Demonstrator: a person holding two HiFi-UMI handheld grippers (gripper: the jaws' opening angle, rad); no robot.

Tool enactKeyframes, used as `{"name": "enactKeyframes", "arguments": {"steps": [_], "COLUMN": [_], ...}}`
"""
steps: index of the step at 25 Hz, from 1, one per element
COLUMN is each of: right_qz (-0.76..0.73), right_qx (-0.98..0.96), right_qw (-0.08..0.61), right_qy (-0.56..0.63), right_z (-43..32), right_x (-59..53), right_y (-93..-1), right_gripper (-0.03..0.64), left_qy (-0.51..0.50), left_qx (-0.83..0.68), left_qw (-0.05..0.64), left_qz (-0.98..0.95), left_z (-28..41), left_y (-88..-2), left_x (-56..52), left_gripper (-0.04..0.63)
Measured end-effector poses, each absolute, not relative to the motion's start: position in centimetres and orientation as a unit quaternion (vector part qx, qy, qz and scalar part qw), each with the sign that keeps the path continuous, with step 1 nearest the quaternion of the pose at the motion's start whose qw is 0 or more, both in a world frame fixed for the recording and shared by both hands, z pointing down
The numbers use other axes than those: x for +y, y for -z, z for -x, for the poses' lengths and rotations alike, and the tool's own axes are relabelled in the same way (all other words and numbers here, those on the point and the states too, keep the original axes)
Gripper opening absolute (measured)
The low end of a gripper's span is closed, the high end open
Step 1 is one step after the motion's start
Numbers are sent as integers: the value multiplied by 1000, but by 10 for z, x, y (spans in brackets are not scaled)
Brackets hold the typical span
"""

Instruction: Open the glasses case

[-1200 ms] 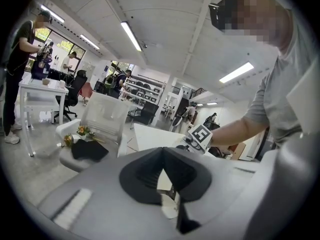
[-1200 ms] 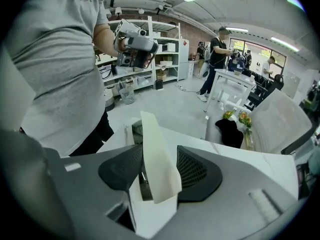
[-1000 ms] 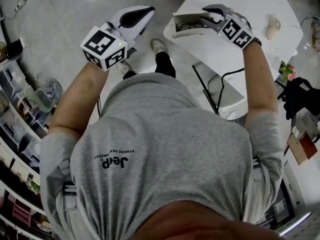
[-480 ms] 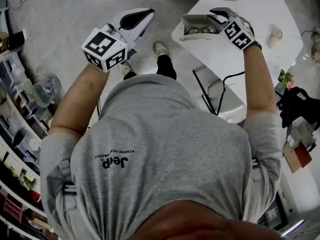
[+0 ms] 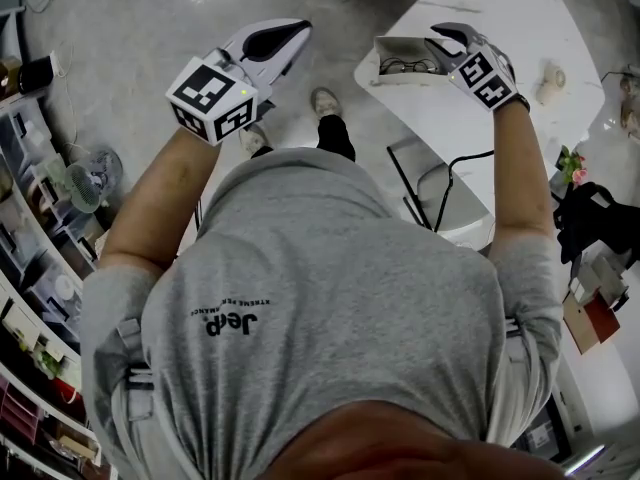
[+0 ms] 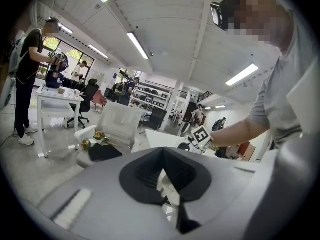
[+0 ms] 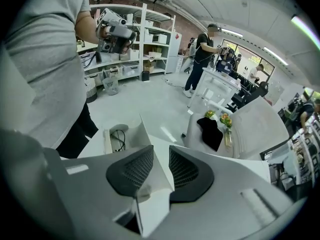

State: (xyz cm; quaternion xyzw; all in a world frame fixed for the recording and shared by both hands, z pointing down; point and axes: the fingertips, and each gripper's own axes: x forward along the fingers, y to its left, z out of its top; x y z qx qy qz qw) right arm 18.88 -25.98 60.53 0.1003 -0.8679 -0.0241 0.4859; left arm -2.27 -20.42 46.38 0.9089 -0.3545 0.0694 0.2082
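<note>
Right now, looking at a white glasses case (image 5: 400, 50) in the upper right of the head view, at the left tip of the white counter (image 5: 520, 13). Lies with its long axis left-to-right across the frame. Sits just left of and under the right claw (image 5: 446, 40), touching it at the case's right end. Shows in the right gripper view as a thin white flap (image 7: 155, 184) wedged between the two black pads. So: right claw clenched on the case, squeezing that panel from both sides. Reads as the lid edge, but hard to say which panel for sure.

Well apart from the left claw (image 5: 285, 36), which is off in the upper left over bare floor (image 5: 120, 28) and pinched together on nothing, going by the left gripper view. Far nearer the right hand, then, with no bracing from the left.

Looks boxy, matte white and stiff-walled, with the top lifted enough to show dark-rimmed glasses (image 5: 405, 66) lying lengthwise inside. Judged mostly open. Probably needs only a further swing of the flap away from the body. Risks dragging the light case across the smooth counter without a second hold.
</note>
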Motion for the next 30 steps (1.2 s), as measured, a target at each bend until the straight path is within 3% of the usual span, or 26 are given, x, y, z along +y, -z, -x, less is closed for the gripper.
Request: {"name": "enactKeyframes", "arguments": {"steps": [5,11,20,30], "right_qz": [-108,-135,-113,-71], "right_qx": [-883,-916,-945,-984], "right_qw": [457,374,288,140], "right_qy": [32,50,109,79], "right_z": [-170,-115,14,151], "right_x": [-255,-259,-244,-196], "right_y": [-568,-488,-380,-279], "right_gripper": [80,80,78,72], "left_qy": [-54,-21,6,38], "left_qx": [-365,-404,-500,-600], "left_qw": [200,173,118,65], "left_qz": [-908,-898,-858,-796], "left_z": [38,82,189,304], "left_y": [-449,-407,-339,-271], "left_x": [-199,-192,-151,-79], "left_gripper": [37,37,37,37]}}
